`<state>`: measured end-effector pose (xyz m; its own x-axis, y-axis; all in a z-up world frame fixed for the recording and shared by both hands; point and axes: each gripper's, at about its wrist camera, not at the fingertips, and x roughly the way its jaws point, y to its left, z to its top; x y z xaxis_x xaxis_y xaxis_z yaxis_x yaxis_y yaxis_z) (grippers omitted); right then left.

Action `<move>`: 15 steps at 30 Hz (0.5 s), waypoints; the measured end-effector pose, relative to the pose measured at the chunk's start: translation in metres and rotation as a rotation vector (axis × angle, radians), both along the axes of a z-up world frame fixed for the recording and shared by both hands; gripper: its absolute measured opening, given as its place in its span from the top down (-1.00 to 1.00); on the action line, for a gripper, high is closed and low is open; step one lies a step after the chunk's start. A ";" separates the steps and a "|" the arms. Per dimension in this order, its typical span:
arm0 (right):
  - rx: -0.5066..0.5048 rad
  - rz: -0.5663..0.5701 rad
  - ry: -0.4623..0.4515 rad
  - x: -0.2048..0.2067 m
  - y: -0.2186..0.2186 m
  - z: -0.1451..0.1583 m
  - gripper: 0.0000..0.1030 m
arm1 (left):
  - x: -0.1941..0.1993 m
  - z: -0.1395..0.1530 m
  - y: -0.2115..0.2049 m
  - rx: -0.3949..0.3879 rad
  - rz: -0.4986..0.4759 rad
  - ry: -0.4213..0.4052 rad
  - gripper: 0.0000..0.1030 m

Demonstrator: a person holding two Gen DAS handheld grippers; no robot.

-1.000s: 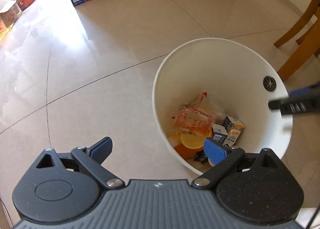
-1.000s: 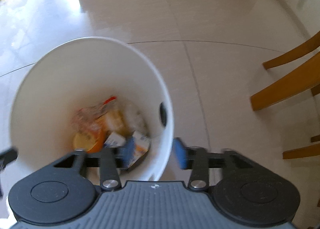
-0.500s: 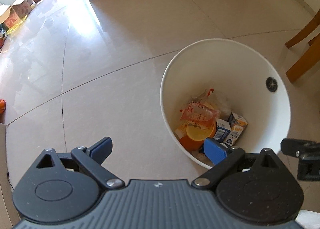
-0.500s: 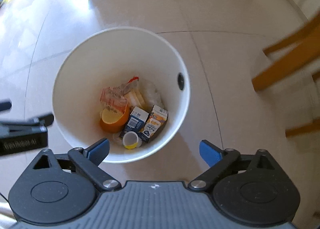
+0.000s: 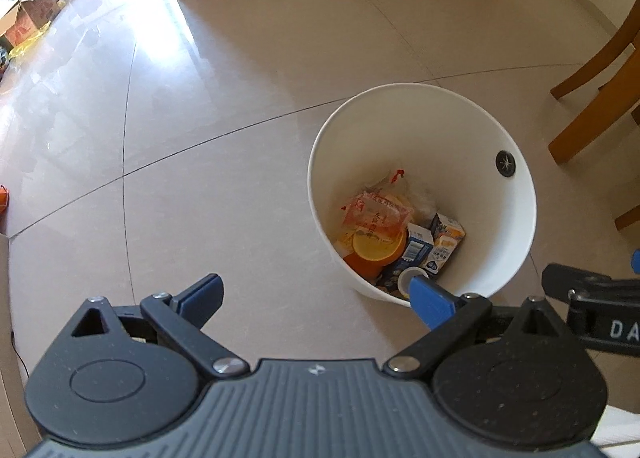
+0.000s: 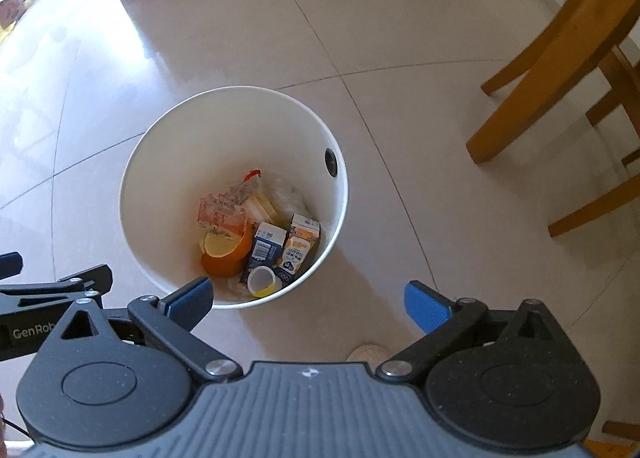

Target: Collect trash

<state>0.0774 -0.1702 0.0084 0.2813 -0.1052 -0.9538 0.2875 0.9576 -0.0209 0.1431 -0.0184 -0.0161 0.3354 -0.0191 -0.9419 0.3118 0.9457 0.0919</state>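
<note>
Since a second ago: the right claw [image 6: 306,300] has just been opening, with nothing between its jaws; it now views the bin from farther off.
Right claw: spread wide, empty, near the bin's close rim.
Left claw [image 5: 316,296]: also wide apart and empty, beside the bin.
Bin [image 6: 168,146]: white, upright on the tiled floor [image 6: 400,38], chair legs [image 6: 532,78] nearby.
Trash: orange cup [image 6: 224,258], red wrapper [image 6: 220,212], two small cartons [image 6: 268,244] and a little white cup [image 6: 262,280], all lying at the bin's bottom.
Meaning: the latest piece looks delivered.
Next: probably finding further litter; an orange scrap [image 5: 3,198] shows at the left view's edge.
</note>
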 end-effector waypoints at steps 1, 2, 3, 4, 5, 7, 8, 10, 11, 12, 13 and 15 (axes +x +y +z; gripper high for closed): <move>-0.001 0.002 -0.001 0.000 0.001 0.001 -1.00 | 0.000 0.001 0.001 0.000 -0.001 0.000 -0.93; 0.004 0.007 0.000 0.001 0.002 0.002 -1.00 | 0.000 0.001 0.002 0.000 0.002 0.002 -0.93; 0.008 0.011 0.000 0.001 0.002 0.002 -1.00 | 0.000 0.001 0.002 -0.001 0.005 0.003 -0.94; 0.007 0.012 0.000 0.000 0.003 0.004 -1.00 | 0.000 0.000 0.003 -0.002 0.008 0.006 -0.94; 0.005 0.014 0.001 0.000 0.003 0.004 -1.00 | 0.001 0.000 0.004 0.000 0.009 0.010 -0.94; 0.004 0.025 0.004 0.001 0.005 0.003 -1.00 | 0.001 -0.003 0.004 0.007 0.014 0.020 -0.94; 0.002 0.027 0.009 0.002 0.005 0.002 -1.00 | 0.002 -0.003 0.004 0.010 0.014 0.022 -0.94; 0.001 0.027 0.020 0.002 0.006 0.000 -1.00 | 0.002 -0.004 0.004 0.015 0.015 0.023 -0.94; 0.005 0.025 0.020 0.002 0.005 0.000 -1.00 | 0.002 -0.004 0.004 0.016 0.014 0.023 -0.94; 0.008 0.022 0.020 0.002 0.004 0.000 -1.00 | 0.002 -0.003 0.005 0.016 0.014 0.023 -0.94; 0.008 0.023 0.020 0.002 0.003 0.000 -1.00 | 0.002 -0.003 0.004 0.016 0.015 0.024 -0.94; 0.003 0.022 0.017 0.002 0.003 0.001 -1.00 | 0.002 -0.003 0.004 0.013 0.016 0.025 -0.94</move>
<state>0.0791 -0.1674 0.0089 0.2675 -0.0959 -0.9588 0.2656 0.9638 -0.0223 0.1456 -0.0143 -0.0189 0.3119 -0.0020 -0.9501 0.2992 0.9493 0.0962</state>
